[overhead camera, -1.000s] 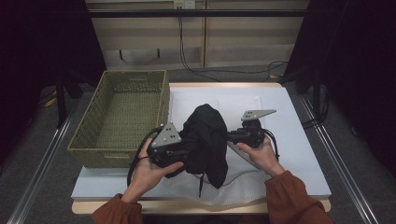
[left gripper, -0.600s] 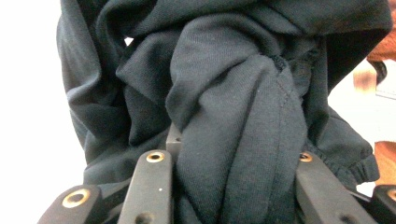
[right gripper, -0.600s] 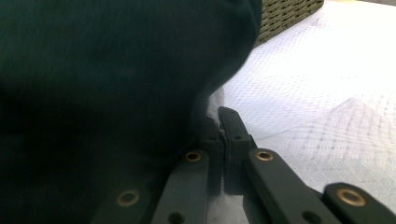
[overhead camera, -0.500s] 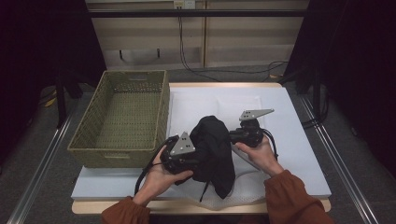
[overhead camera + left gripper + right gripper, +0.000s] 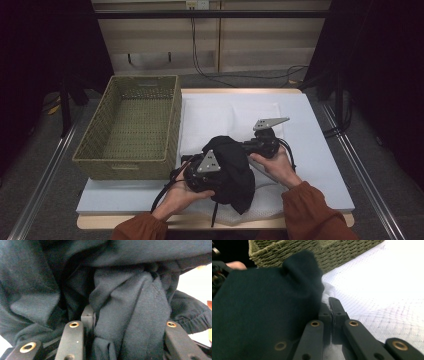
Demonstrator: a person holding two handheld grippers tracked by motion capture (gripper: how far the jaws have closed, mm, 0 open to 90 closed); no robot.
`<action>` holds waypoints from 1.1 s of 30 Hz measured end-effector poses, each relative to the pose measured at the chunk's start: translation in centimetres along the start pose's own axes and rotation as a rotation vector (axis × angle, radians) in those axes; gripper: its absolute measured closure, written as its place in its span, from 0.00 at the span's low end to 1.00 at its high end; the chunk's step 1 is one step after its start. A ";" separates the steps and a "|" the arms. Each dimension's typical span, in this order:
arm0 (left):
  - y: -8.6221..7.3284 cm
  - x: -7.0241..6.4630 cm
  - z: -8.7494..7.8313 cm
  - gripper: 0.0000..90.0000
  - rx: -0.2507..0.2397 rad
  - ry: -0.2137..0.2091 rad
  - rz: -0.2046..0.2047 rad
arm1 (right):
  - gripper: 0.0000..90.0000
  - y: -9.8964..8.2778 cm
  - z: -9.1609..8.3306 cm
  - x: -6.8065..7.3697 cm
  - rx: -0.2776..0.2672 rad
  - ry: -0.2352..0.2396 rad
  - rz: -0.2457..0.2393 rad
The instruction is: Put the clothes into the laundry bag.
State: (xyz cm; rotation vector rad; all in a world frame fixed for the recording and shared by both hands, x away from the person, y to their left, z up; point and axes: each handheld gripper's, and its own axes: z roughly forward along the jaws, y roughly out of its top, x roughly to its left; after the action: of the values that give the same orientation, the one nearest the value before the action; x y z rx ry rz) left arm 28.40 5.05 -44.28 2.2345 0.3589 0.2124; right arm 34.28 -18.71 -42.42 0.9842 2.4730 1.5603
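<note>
A black garment (image 5: 230, 167) lies bunched on the white mesh sheet (image 5: 225, 115) near the table's front, between my two grippers. My left gripper (image 5: 202, 175) is pushed into its left side, held by a hand. In the left gripper view its jaws (image 5: 130, 322) stand apart and have just been opening, with a thick fold of the garment (image 5: 130, 302) loose between them. My right gripper (image 5: 257, 146) sits at the garment's right edge. Its jaws (image 5: 332, 307) are closed together, and the garment (image 5: 262, 305) drapes over the left one from the tips.
A woven basket (image 5: 172, 125) stands empty at the left of the table, close behind the garment; its wall (image 5: 312, 250) appears in the right gripper view too. The pale foam board (image 5: 310, 150) extends right and back. Both forearms in orange sleeves (image 5: 315, 215) enter from the front.
The left gripper has come down and to the right, and the garment, raised in a peak before, has sunk into a low heap on the sheet. The right gripper has stayed put.
</note>
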 end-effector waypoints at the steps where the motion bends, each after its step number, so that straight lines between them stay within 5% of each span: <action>1: -0.1 0.1 0.1 0.62 -0.001 -0.001 -0.007 | 0.98 0.0 0.0 0.0 0.002 0.000 0.001; 4: -0.4 0.0 0.3 0.60 0.010 0.002 0.014 | 0.98 0.0 0.0 -0.1 0.003 -0.003 0.001; 10: -0.7 -0.4 1.1 0.48 0.022 0.011 -0.006 | 0.98 0.0 0.1 0.2 0.005 -0.007 -0.008; 16: -0.5 -0.1 0.0 0.36 0.036 0.017 -0.041 | 0.98 -0.1 0.0 -0.3 0.001 -0.011 -0.001; 24: -0.4 0.6 -3.2 0.33 -0.079 0.026 -0.101 | 0.98 0.0 0.1 -0.3 0.000 -0.014 0.004; 28: -0.1 0.7 -3.6 0.33 -0.143 0.003 -0.105 | 0.98 0.1 0.0 -0.3 -0.002 -0.012 0.003; 33: 0.5 1.3 -4.4 0.32 -0.205 0.035 -0.138 | 0.98 0.1 0.1 -0.3 -0.005 -0.008 0.000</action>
State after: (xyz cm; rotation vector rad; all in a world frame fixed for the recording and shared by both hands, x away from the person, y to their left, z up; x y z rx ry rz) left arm 28.50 8.33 -41.11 1.9982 0.4861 0.2059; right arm 34.60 -18.77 -42.42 0.9882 2.4628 1.5586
